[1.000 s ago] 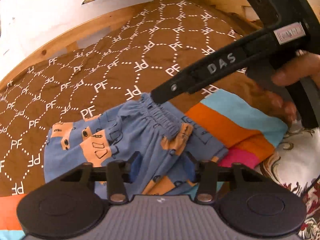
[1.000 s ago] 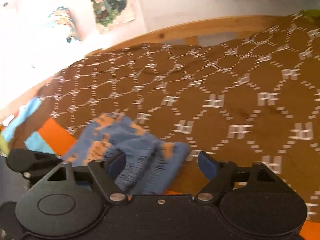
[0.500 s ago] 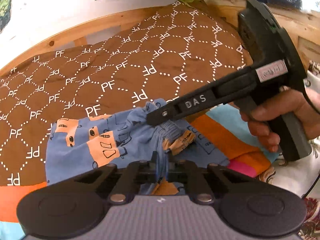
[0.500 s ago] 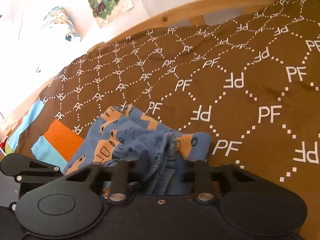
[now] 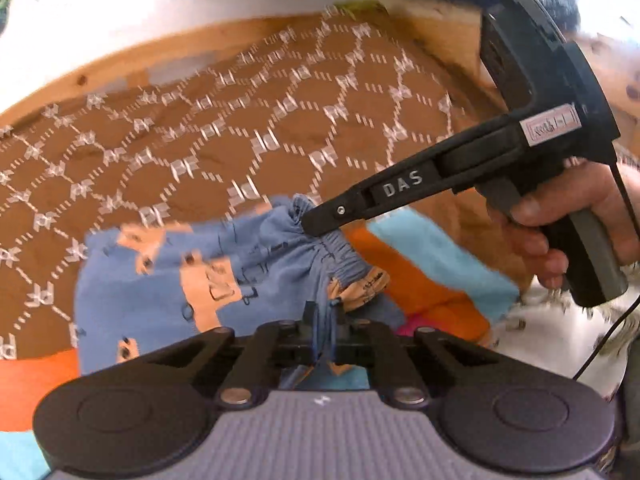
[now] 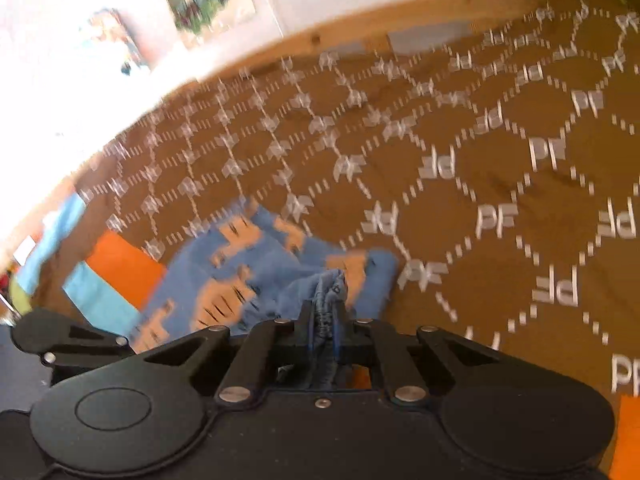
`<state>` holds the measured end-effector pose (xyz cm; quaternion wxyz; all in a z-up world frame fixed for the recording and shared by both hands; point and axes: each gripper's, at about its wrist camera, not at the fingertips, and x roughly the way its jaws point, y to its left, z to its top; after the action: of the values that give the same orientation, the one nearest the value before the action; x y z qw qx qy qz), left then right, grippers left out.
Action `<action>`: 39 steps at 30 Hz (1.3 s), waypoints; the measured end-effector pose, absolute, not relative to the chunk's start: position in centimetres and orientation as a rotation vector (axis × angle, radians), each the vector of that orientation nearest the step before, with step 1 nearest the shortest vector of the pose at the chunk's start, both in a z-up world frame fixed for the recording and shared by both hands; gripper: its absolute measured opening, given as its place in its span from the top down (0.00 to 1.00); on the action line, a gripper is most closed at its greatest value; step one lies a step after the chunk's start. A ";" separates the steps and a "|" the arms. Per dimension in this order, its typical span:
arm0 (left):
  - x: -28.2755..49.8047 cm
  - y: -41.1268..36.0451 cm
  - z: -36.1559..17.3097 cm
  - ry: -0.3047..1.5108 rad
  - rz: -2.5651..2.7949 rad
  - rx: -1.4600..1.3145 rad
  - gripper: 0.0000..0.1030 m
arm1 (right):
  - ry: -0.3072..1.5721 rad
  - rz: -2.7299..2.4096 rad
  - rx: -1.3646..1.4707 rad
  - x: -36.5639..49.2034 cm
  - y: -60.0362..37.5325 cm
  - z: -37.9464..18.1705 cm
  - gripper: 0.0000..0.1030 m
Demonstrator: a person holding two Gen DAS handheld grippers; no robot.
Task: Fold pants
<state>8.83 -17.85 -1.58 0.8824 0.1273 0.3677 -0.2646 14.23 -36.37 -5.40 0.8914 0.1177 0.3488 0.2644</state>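
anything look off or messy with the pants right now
Nothing damaged. The blue pants lie crumpled, not flat, on the brown blanket, their waistband bunched where the left gripper and right gripper pinch it.

Right gripper (image 5: 320,216): black, pistol grip, white "DAS" lettering, white label, thin black cable. Left gripper (image 5: 322,316): black linkages, silver screws, grey ribbed housing.

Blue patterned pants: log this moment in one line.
left gripper shut on blue patterned pants | right gripper shut on pants waistband | pants bunched on brown bedspread
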 end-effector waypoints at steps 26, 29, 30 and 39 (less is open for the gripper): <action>9.6 -3.9 -3.4 0.913 0.037 -0.046 0.00 | 0.639 0.437 -0.152 8.6 -34.4 -5.2 0.01; 9.7 -3.6 -2.6 0.914 0.035 -0.076 0.00 | 0.563 0.417 -0.108 7.9 -34.8 -4.2 0.01; 9.8 -4.1 -2.4 0.912 0.034 -0.081 0.00 | 0.550 0.417 -0.105 7.9 -34.7 -4.0 0.01; 11.3 -4.7 -3.4 0.952 0.022 -0.089 0.00 | 0.620 0.361 -0.136 9.1 -33.1 -6.6 0.01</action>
<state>11.34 -4.69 -3.42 0.8877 -0.0429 0.4582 0.0106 9.10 -33.15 -6.56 0.9341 -0.0666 0.3031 0.1765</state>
